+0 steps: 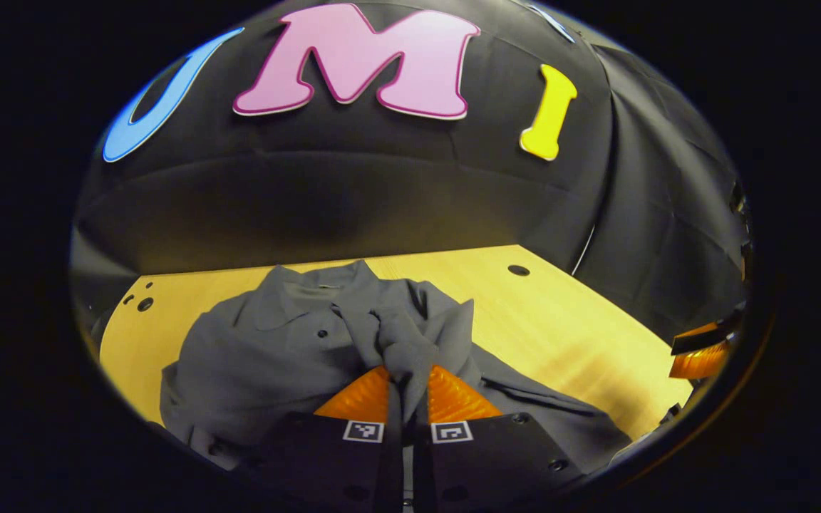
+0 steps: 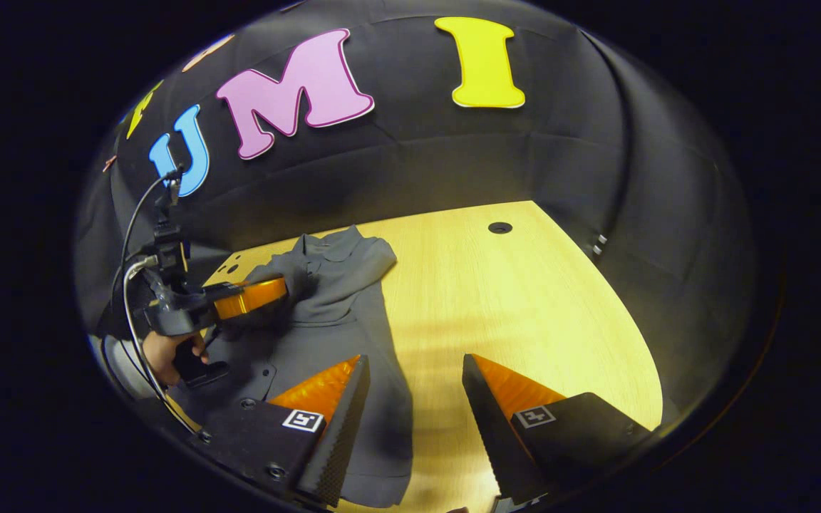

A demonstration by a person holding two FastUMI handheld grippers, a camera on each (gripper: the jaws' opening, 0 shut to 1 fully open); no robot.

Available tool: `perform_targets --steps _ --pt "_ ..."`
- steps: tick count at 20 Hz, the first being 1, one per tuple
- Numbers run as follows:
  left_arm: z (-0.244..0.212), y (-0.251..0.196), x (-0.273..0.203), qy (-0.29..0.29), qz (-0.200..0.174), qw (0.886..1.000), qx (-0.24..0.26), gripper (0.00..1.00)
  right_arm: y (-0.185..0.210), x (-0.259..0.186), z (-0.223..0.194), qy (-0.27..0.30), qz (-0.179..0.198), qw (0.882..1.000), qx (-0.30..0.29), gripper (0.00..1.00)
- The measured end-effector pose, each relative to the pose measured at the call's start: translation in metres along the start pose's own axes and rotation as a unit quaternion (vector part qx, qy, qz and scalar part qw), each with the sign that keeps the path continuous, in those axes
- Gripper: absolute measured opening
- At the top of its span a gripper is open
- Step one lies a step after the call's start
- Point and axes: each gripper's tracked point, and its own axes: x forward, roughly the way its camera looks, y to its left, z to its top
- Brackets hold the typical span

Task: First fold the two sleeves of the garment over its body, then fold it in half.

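A grey collared shirt lies on the wooden table, its collar toward the back wall. My left gripper is shut on a bunched fold of the shirt's cloth, lifted over the body; whether that fold is a sleeve I cannot tell. In the right gripper view the same shirt lies to the left, and the left gripper hangs over it with cloth in its tips, held by a hand. My right gripper stands open above the shirt's right edge, nothing between its fingers.
The table stretches bare to the right of the shirt, with a round hole near its back edge. Small holes mark the back left corner. Cables trail from the left gripper. The black cloth wall closes the back and right.
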Motion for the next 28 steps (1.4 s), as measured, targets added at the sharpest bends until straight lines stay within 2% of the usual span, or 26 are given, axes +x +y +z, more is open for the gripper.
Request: perform_targets --steps 4,5,7,10,11,12,14,16,23,26,28 --pt "-0.022 -0.018 0.012 0.018 -0.013 1.0 -0.002 0.18 -0.01 0.006 -0.003 0.006 0.0 1.0 0.006 0.82" --pt "-0.025 -0.022 0.014 0.021 -0.017 1.0 -0.009 0.27 -0.012 0.006 -0.003 0.008 0.0 1.0 0.008 0.82" --pt "-0.028 -0.027 0.017 0.024 -0.026 0.999 -0.025 0.24 -0.013 0.008 -0.004 0.009 0.002 1.0 0.01 0.82" --pt "-0.025 -0.039 0.013 0.018 -0.053 0.997 -0.053 0.52 -0.011 0.012 -0.006 0.015 0.006 1.0 0.01 0.82" --pt "-0.023 -0.046 0.011 0.013 -0.068 0.996 -0.062 0.72 -0.009 0.012 -0.007 0.016 0.006 1.0 0.01 0.82" --pt "-0.019 -0.051 0.007 0.007 -0.081 0.994 -0.067 0.7 -0.006 0.012 -0.006 0.016 0.007 1.0 0.01 0.82" --pt "-0.014 -0.055 -0.005 -0.002 -0.096 0.993 -0.076 0.94 -0.001 0.012 -0.007 0.017 0.008 1.0 0.009 0.82" --pt "-0.012 -0.052 -0.021 -0.005 -0.098 0.992 -0.084 0.95 0.006 0.008 -0.011 0.02 0.009 1.0 0.008 0.82" --pt "-0.026 0.007 -0.112 -0.002 -0.056 0.996 -0.068 0.96 0.039 -0.016 -0.044 0.042 0.009 0.999 0.006 0.82" --pt "-0.047 0.04 -0.151 0.013 -0.031 0.998 -0.061 0.96 0.054 -0.027 -0.066 0.058 0.01 0.998 0.001 0.95" --pt "-0.064 0.068 -0.177 0.026 -0.004 0.998 -0.057 0.96 0.06 -0.034 -0.079 0.069 0.004 0.998 -0.006 0.96"
